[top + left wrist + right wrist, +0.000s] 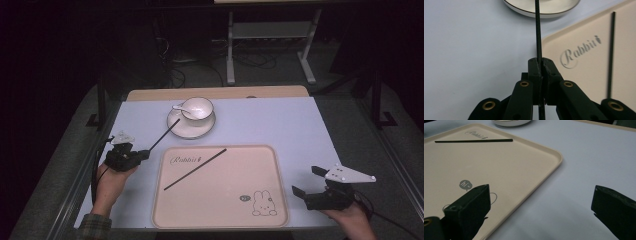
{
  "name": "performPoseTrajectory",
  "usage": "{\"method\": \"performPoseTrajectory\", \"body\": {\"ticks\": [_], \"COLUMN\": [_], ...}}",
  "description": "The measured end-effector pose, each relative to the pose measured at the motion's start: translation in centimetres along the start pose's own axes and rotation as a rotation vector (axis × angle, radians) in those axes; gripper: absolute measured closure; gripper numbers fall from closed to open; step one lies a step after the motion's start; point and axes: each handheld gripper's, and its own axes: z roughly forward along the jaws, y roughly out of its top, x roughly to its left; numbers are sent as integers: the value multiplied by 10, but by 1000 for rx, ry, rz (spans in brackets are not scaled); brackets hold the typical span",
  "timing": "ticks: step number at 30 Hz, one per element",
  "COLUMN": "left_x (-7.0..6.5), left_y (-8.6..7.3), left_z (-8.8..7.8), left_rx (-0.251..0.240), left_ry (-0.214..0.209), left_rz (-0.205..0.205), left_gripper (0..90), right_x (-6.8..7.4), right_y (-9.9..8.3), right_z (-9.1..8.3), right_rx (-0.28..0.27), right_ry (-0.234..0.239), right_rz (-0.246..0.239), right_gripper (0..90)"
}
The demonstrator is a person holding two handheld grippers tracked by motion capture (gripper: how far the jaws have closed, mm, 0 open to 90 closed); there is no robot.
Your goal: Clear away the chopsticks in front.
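Meanwhile the left gripper had its fingers clamped on a black chopstick whose far end reached the saucer. Its twin chopstick lay diagonally on the beige tray. Beside the tray, the right gripper held nothing, fingers wide apart over the counter.

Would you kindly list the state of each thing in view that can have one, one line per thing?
left gripper: shut on the held chopstick.
held chopstick: clamped near one end, its far end reaching toward the saucer.
right gripper: open, holding nothing, at the tray's right edge.
loose chopstick: lying flat on the tray, diagonal.
tray: flat on the table.
bowl: upright on the saucer, a spoon in it.
saucer: flat on the table.
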Motion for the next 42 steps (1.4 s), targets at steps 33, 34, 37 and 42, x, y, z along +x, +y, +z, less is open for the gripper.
{"method": "performPoseTrajectory", "body": {"ticks": [33,34,37,42], "left_x": [-104,-104,-104,-103], "left_y": [-6,-7,-8,-9], "left_z": [52,53,56,56], "left_rx": [157,168,182,183], "left_ry": [-254,-244,-236,-243], "left_rz": [207,214,223,221], "left_gripper": [850,850,847,836], "right_x": [0,0,1,1], "right_y": [0,0,0,1], "right_z": [1,1,1,1], "right_rx": [1,2,3,2], "right_ry": [5,5,7,7], "right_rz": [-6,-5,-7,-7], "right_gripper": [16,16,16,16]}}
